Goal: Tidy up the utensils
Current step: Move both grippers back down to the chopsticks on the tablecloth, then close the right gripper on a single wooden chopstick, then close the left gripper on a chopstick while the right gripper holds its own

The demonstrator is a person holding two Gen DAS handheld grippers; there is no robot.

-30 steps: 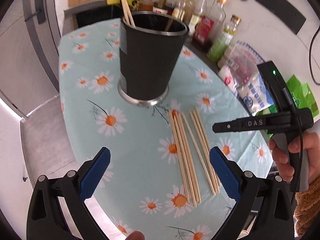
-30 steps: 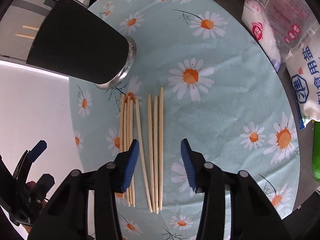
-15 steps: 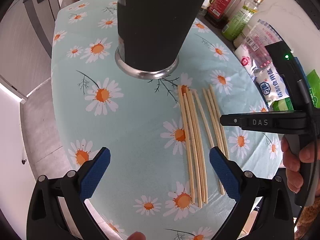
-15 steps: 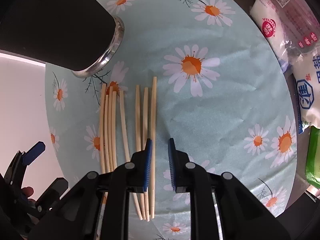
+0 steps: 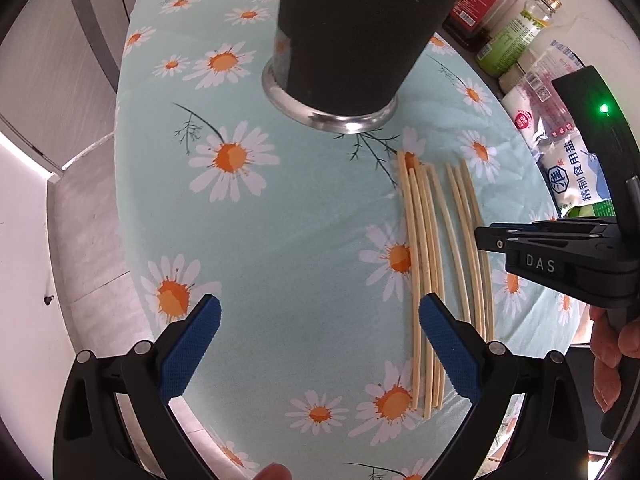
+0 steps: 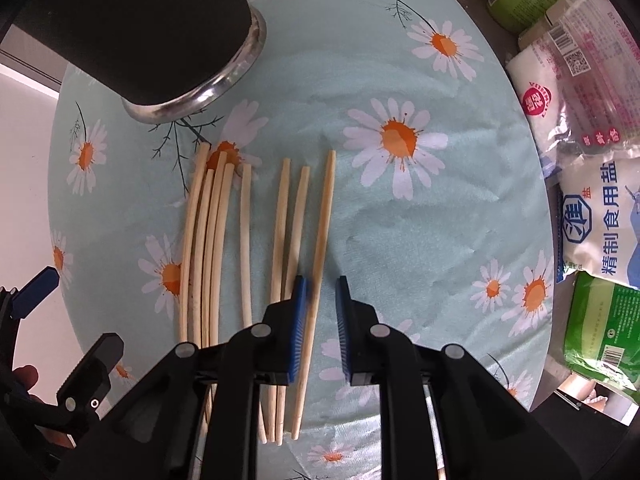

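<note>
The left gripper (image 5: 320, 354) is held wide open above the daisy tablecloth (image 5: 280, 216), nothing between its pads. Beside it, the right gripper (image 6: 322, 330), narrowed, straddles the outermost chopstick (image 6: 322, 236) below the black holder (image 6: 132, 28).

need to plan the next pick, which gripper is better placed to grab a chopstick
Right. The right gripper straddles the outermost chopstick, jaws narrowed around it. The left gripper hangs wide open beside the chopsticks.
</note>
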